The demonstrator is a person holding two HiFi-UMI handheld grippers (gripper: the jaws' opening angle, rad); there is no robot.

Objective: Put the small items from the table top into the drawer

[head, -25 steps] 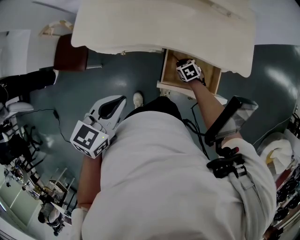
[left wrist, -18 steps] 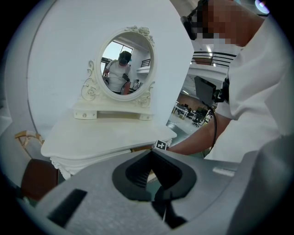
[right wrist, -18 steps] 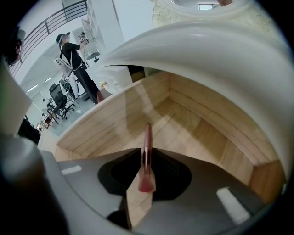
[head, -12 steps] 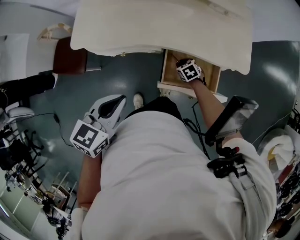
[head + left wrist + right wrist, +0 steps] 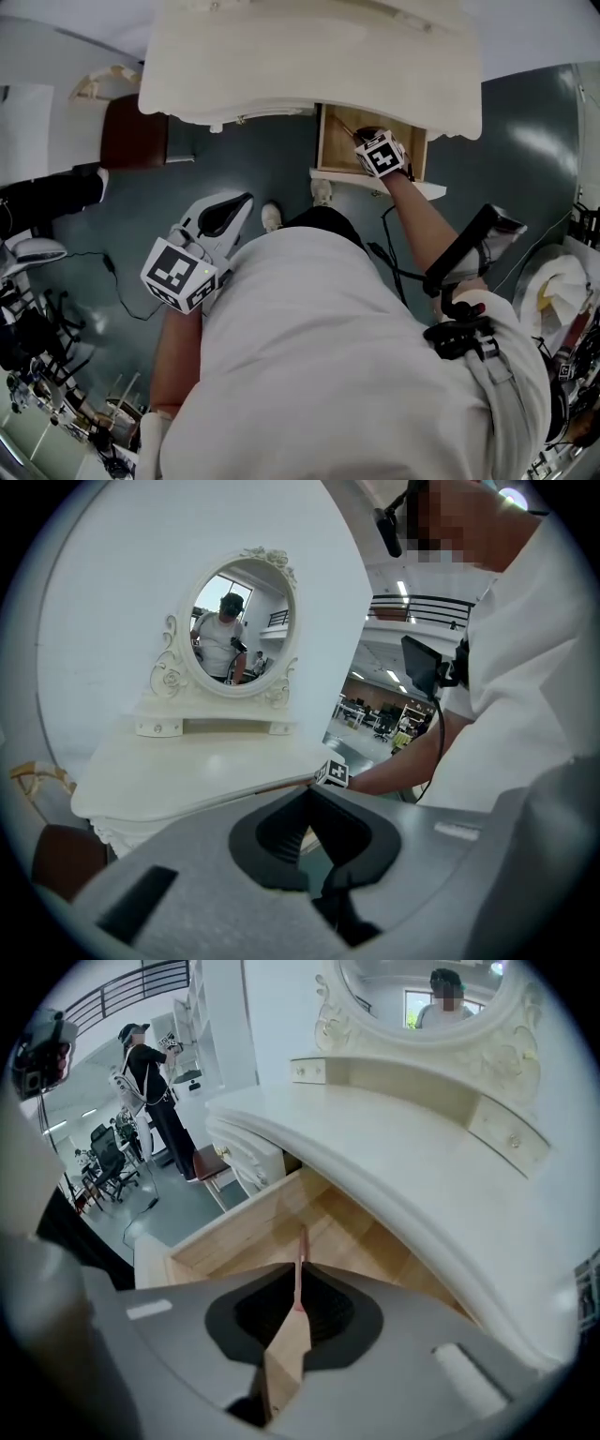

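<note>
Cream-white bench [image 5: 281,56] with a curved front edge across the far side. Under its right part, a light wooden drawer [image 5: 333,141], pulled open. Right hand-held gripper [image 5: 298,1290] inside the drawer, jaws clamped on a slim stick [image 5: 302,1241] with a flat wooden handle and thin pinkish end, above the drawer floor. Left hand-held gripper [image 5: 311,808] at the near left, well apart from the bench, jaws closed on nothing.

Right gripper [image 5: 298,1305], stick [image 5: 301,1255] between jaws, sits seemingly inside drawer [image 5: 239,1227] below table top [image 5: 375,1138].
</note>
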